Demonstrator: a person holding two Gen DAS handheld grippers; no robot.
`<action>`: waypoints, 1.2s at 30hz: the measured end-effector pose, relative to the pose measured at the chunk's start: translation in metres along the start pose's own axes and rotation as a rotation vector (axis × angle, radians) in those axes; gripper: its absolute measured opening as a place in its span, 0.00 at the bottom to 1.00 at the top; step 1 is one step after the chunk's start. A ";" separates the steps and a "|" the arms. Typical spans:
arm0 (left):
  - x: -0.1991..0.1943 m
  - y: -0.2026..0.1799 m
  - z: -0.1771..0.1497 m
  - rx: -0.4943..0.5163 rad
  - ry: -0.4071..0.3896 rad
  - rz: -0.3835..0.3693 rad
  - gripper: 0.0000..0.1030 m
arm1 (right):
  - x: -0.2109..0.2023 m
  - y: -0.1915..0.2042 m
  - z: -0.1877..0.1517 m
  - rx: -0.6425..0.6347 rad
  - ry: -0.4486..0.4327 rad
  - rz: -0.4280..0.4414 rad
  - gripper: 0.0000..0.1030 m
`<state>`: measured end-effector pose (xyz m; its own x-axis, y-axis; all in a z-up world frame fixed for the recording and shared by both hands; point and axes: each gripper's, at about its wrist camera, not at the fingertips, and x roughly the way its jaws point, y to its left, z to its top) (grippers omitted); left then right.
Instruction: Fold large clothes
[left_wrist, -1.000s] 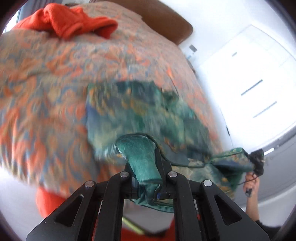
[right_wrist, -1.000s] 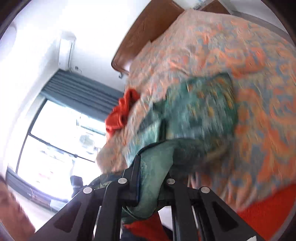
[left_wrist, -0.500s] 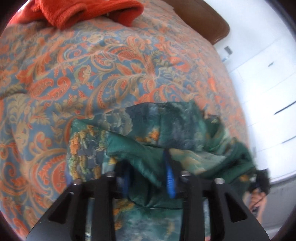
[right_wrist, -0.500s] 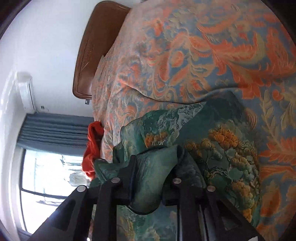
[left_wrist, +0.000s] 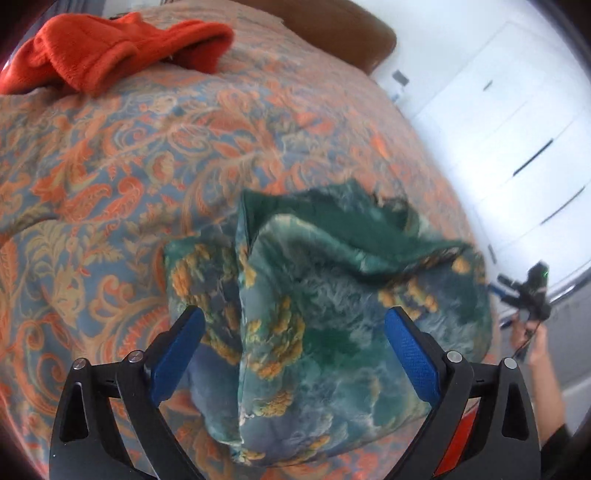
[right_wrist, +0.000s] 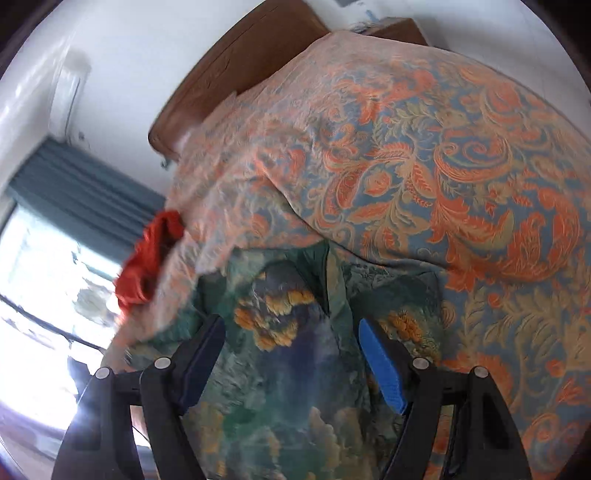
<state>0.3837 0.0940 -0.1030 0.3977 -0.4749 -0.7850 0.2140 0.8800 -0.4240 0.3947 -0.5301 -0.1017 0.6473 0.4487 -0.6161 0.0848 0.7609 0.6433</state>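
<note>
Green garment (left_wrist: 325, 325), silky with printed gold blooms, lies in a rumpled fold on the near bedspread (left_wrist: 110, 177). Left gripper (left_wrist: 295, 347) and right gripper (right_wrist: 291, 354) jaws just opened wide, pads clear of cloth. Fuzzy orange garment (left_wrist: 110, 48) bunched far left.

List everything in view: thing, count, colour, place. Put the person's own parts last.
green garment: one, green with yellow flowers, folded on the bedspread near its front edge
red garment: one, orange-red, bunched at the far side of the bed
bedspread: one, blue with orange swirls, over the bed
headboard: one, brown, at the bed's far end
curtain: one, blue-grey, by the window
wardrobe: one, white, beside the bed
left gripper: black with blue pads, jaws just opened, over the green garment
right gripper: same, jaws just opened, over the green garment
hand: one, holding the right gripper
</note>
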 end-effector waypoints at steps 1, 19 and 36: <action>0.014 -0.007 -0.001 0.028 0.010 0.045 0.95 | 0.008 0.008 -0.005 -0.056 0.024 -0.047 0.74; -0.011 -0.060 0.042 -0.041 -0.386 0.376 0.08 | -0.008 0.106 -0.020 -0.453 -0.398 -0.554 0.11; 0.125 -0.008 0.006 -0.005 -0.291 0.547 0.18 | 0.119 0.003 -0.024 -0.327 -0.247 -0.552 0.13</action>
<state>0.4368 0.0276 -0.1948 0.6761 0.0651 -0.7339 -0.0935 0.9956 0.0022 0.4541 -0.4633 -0.1842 0.7316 -0.1360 -0.6680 0.2442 0.9672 0.0705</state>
